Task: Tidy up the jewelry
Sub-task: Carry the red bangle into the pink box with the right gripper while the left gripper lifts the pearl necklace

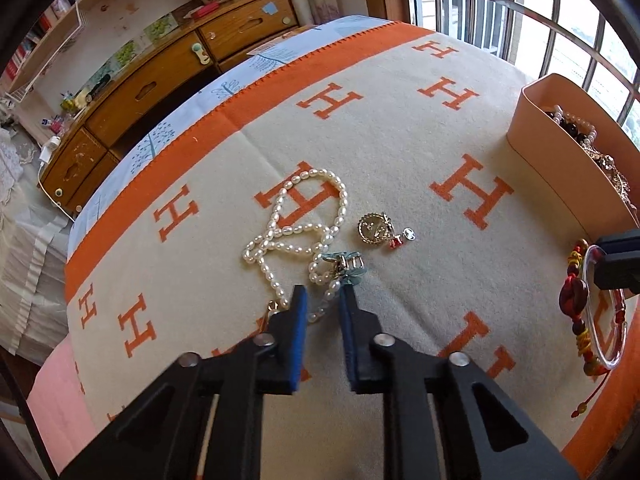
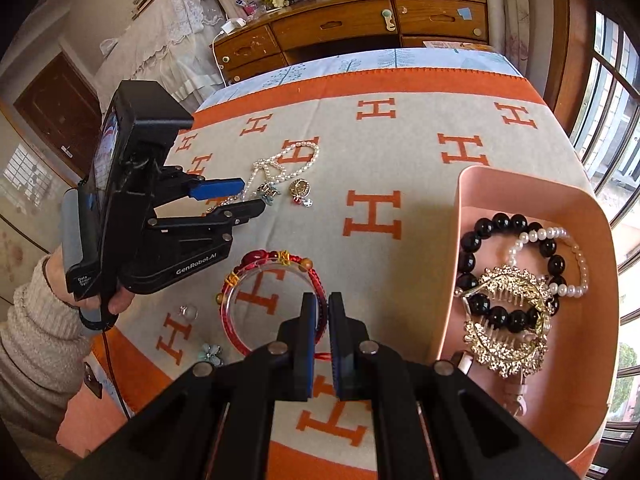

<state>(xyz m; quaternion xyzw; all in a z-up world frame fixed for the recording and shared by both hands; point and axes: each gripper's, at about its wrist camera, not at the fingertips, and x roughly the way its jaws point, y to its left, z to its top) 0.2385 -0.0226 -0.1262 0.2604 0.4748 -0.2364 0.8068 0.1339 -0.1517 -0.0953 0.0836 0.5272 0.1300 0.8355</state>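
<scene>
A white pearl necklace (image 1: 298, 224) lies on the blanket with a small silver and blue charm (image 1: 344, 264) at its near end. My left gripper (image 1: 323, 300) is open, its fingers on either side of the strand just short of the charm; it also shows in the right wrist view (image 2: 252, 196). A gold brooch (image 1: 376, 229) lies to the right. My right gripper (image 2: 320, 304) is shut on the rim of a clear bangle wrapped with a red beaded cord bracelet (image 2: 272, 280). The pink box (image 2: 472, 184) at right holds a black bead bracelet (image 2: 480, 236), pearls and a gold comb.
An orange and cream H-pattern blanket (image 2: 400, 140) covers the table. A small clear ring (image 2: 188, 312) and a blue flower piece (image 2: 210, 354) lie near the front left. A wooden dresser (image 2: 360, 28) stands beyond the table, windows at right.
</scene>
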